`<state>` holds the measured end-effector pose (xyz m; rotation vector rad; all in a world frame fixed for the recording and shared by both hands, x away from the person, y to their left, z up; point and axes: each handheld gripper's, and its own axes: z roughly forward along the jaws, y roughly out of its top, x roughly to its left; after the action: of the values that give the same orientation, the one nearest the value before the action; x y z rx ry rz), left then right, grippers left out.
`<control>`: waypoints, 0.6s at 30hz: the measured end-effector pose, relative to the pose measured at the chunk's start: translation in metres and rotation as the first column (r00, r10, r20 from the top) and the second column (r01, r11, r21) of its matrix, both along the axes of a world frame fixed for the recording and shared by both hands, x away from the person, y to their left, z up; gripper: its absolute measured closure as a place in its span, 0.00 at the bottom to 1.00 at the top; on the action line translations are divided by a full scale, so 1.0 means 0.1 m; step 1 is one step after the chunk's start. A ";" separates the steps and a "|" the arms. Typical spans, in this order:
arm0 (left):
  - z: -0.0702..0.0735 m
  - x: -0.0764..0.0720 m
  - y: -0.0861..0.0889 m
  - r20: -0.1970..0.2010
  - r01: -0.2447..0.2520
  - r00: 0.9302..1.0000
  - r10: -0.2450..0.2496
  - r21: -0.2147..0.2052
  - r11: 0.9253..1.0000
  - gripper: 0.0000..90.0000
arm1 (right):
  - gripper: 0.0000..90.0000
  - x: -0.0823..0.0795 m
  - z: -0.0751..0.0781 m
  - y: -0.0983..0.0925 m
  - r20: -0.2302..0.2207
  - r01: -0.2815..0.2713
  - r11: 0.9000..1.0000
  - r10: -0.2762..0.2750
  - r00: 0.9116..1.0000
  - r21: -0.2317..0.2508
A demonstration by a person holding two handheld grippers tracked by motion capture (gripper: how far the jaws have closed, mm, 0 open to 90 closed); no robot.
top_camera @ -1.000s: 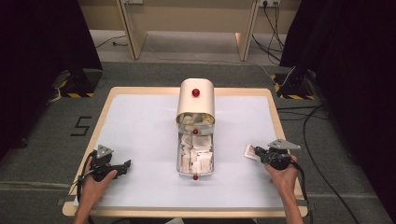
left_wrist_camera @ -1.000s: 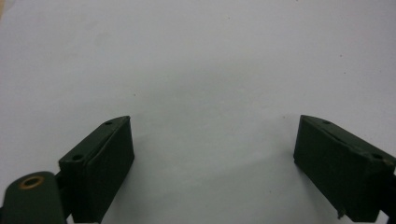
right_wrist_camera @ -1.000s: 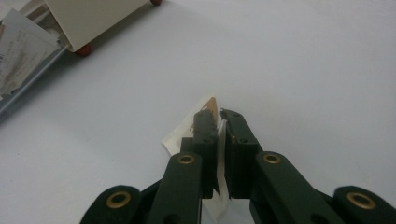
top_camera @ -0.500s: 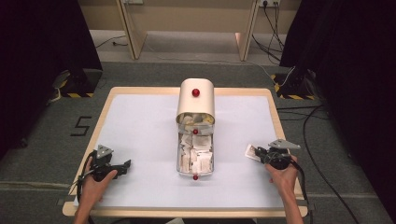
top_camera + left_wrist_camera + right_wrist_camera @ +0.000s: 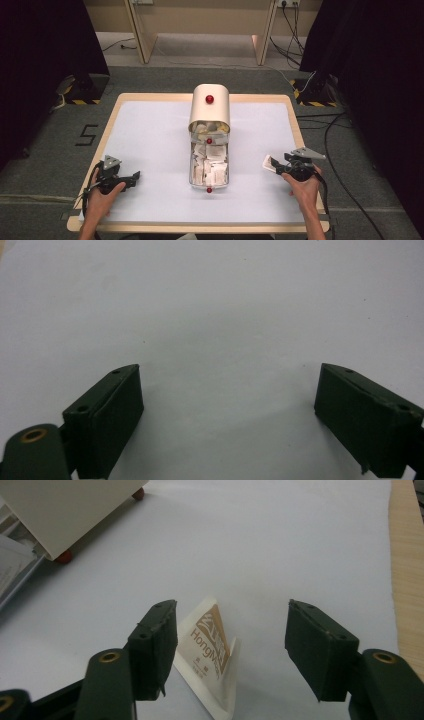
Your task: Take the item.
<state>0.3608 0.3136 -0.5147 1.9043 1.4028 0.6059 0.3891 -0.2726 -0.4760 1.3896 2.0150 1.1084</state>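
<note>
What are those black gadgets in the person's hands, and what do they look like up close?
They are two hand-held grippers. The left gripper and right gripper are black, each topped by a grey three-cornered plate, with a dark cable trailing back. Their fingers are flat, dark, blocky pads with small screw holes and brass-coloured pivots. The forearms are bare, no sleeves.

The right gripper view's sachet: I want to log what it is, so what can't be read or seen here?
- Sachet: the right gripper's left jaw and the bottom edge hide part of it; the small print is blurred.
- Sachet in the high view: too small to read.
- Cream box: cut off by the top and left edges.
- Drawer contents: too small to identify.
</note>
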 end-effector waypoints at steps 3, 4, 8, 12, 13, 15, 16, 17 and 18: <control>0.00 0.00 0.00 0.000 0.000 1.000 0.000 -0.001 1.000 0.12 | 0.38 -0.01 0.01 0.00 0.002 -0.014 1.000 0.014 1.000 -0.007; 0.00 0.00 0.00 0.000 0.000 1.000 0.000 0.000 1.000 0.12 | 0.37 -0.02 0.02 0.00 -0.003 -0.015 1.000 0.015 1.000 -0.003; 0.00 0.00 0.00 -0.001 0.000 1.000 0.000 0.000 1.000 0.12 | 0.33 -0.02 0.02 0.01 -0.010 -0.013 1.000 0.013 1.000 0.003; 0.00 0.00 0.00 0.000 0.000 1.000 0.000 0.000 1.000 0.13 | 0.31 -0.03 0.03 0.01 -0.012 -0.011 1.000 0.011 1.000 0.005; 0.00 0.00 0.00 0.000 0.000 1.000 0.000 -0.001 1.000 0.12 | 0.28 -0.04 0.04 0.01 -0.018 -0.017 1.000 0.017 1.000 0.003; 0.00 0.00 0.00 0.000 0.001 1.000 -0.001 -0.001 1.000 0.12 | 0.24 -0.04 0.05 0.02 -0.018 -0.010 1.000 0.010 1.000 -0.002; 0.00 0.00 0.00 0.000 0.001 1.000 -0.001 -0.001 1.000 0.13 | 0.24 -0.04 0.05 0.02 -0.018 -0.010 1.000 0.010 1.000 -0.002; 0.00 0.00 0.00 0.000 0.000 1.000 0.000 -0.001 1.000 0.12 | 0.22 -0.05 0.05 0.03 -0.021 -0.008 1.000 0.008 1.000 -0.004; 0.00 0.00 0.00 0.000 0.000 1.000 0.000 -0.001 1.000 0.12 | 0.22 -0.05 0.05 0.03 -0.021 -0.008 1.000 0.008 1.000 -0.004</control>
<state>0.3607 0.3136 -0.5147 1.9041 1.4029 0.6051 0.3838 -0.2697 -0.4709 1.3974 2.0381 1.0968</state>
